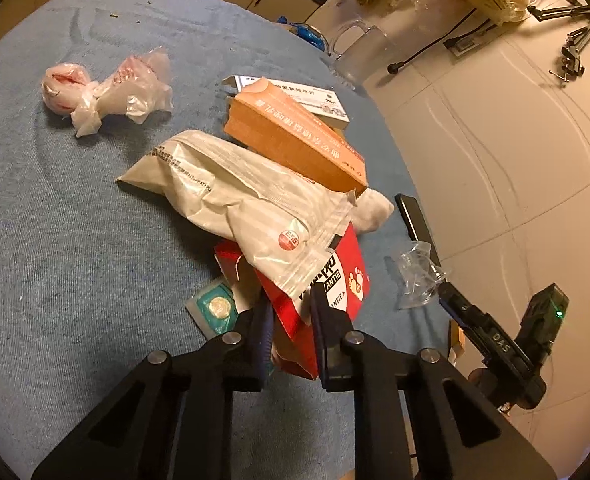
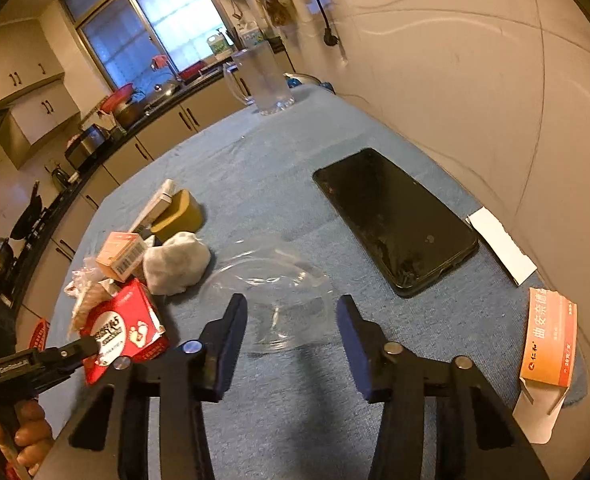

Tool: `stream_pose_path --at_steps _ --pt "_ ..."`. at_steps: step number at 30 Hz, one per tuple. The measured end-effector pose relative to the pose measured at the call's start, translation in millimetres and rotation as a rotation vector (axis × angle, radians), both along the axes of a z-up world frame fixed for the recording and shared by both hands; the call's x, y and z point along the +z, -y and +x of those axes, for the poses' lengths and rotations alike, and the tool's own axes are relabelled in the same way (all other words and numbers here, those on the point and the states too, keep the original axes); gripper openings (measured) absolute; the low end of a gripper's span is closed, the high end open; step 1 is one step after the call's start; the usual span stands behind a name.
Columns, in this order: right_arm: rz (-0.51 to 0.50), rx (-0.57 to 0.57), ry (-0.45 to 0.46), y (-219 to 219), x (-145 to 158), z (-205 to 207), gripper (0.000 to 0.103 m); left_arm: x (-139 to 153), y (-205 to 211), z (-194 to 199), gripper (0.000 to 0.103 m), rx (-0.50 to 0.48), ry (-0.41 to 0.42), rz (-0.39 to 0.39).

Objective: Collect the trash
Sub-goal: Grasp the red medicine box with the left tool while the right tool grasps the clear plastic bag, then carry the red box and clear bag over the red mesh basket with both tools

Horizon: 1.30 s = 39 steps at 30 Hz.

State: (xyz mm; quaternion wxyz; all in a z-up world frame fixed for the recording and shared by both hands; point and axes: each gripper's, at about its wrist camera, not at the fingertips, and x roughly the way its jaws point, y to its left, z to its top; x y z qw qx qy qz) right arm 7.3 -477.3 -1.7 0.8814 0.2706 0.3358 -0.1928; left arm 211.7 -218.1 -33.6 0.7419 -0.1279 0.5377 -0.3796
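My left gripper (image 1: 291, 300) is shut on a red carton (image 1: 335, 280), also in the right wrist view (image 2: 125, 328). A white foil wrapper (image 1: 231, 196) lies over the carton, with an orange box (image 1: 291, 136) and a white box (image 1: 295, 94) behind. A knotted plastic bag (image 1: 103, 92) lies at the far left. My right gripper (image 2: 291, 308) is open, its fingers either side of a clear plastic wrapper (image 2: 271, 280), which also shows in the left wrist view (image 1: 415, 276). A crumpled tissue (image 2: 175, 264) sits left of it.
A black phone (image 2: 395, 220) lies right of the clear wrapper, with a white slip (image 2: 503, 244) and an orange medicine box (image 2: 549, 340) near the table's right edge. A glass jug (image 2: 263, 80) stands at the far end. A teal sachet (image 1: 215, 308) lies by my left fingers.
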Motion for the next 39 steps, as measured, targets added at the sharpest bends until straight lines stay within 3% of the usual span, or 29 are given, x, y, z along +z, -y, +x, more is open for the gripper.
stream_pose_path --at_steps 5,19,23,39 --pt "0.011 -0.003 0.0 4.2 -4.2 0.5 0.031 8.0 -0.4 -6.8 0.011 -0.031 0.04 -0.022" --pt "-0.08 0.006 -0.047 3.6 -8.5 10.4 0.032 35.1 -6.7 -38.7 0.002 -0.139 0.161 -0.05" --pt "-0.116 0.028 -0.044 -3.4 -8.0 10.0 0.008 39.3 -2.5 -47.7 0.001 -0.161 0.215 -0.03" --pt "-0.168 0.074 0.078 -34.2 25.0 -1.4 0.005 77.2 -10.4 -79.0 0.0 -0.166 0.508 0.037"
